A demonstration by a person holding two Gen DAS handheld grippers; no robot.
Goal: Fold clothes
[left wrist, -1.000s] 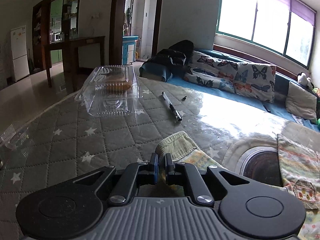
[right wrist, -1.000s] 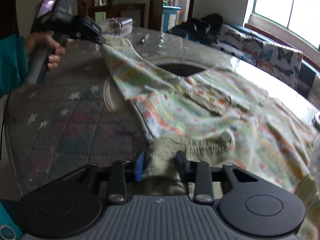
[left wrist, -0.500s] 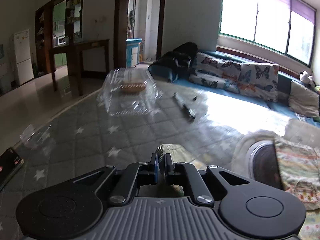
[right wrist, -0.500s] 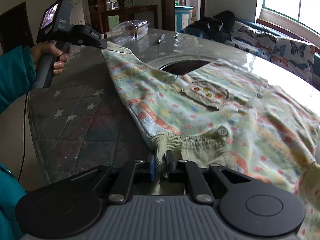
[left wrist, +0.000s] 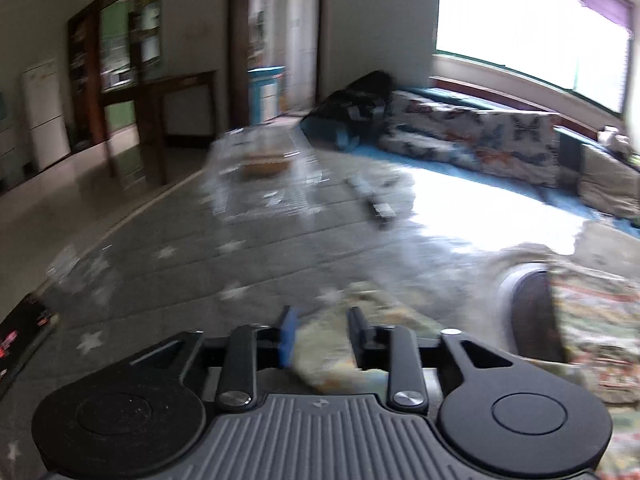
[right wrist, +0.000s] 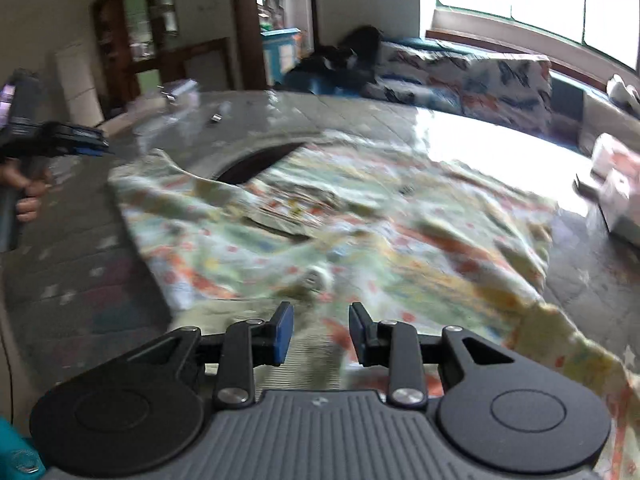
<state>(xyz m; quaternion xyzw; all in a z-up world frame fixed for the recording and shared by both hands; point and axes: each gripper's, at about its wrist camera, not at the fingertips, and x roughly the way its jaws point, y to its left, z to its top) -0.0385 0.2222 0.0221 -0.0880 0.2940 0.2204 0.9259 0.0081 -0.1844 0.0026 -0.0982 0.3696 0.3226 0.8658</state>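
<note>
A child's garment [right wrist: 360, 232] with a pastel print lies spread over the round table [right wrist: 80, 280], which has a grey quilted star cover. My right gripper [right wrist: 320, 332] hovers at its near hem; its jaws are opening, with cloth lying below the gap and the pads not pressing it. My left gripper [left wrist: 323, 336] is over a ribbed cuff [left wrist: 332, 320] of the same garment. Its jaws are opening too, and the cuff lies loose between them. The right wrist view shows the left gripper [right wrist: 92, 146] at the far left, held by a hand [right wrist: 24, 196].
A clear plastic box [left wrist: 264, 160] and a pen [left wrist: 372, 200] lie on the far side of the table. A phone [left wrist: 20, 332] sits at its left edge, a white box [right wrist: 616, 196] at its right. A dark round hole [left wrist: 532, 312] marks the centre. A sofa [left wrist: 480, 140] stands beyond.
Both pairs of jaws, shut on the garment's edge half a second ago, now stand apart. Both grippers have shifted and the views are blurred. The garment lies flatter.
</note>
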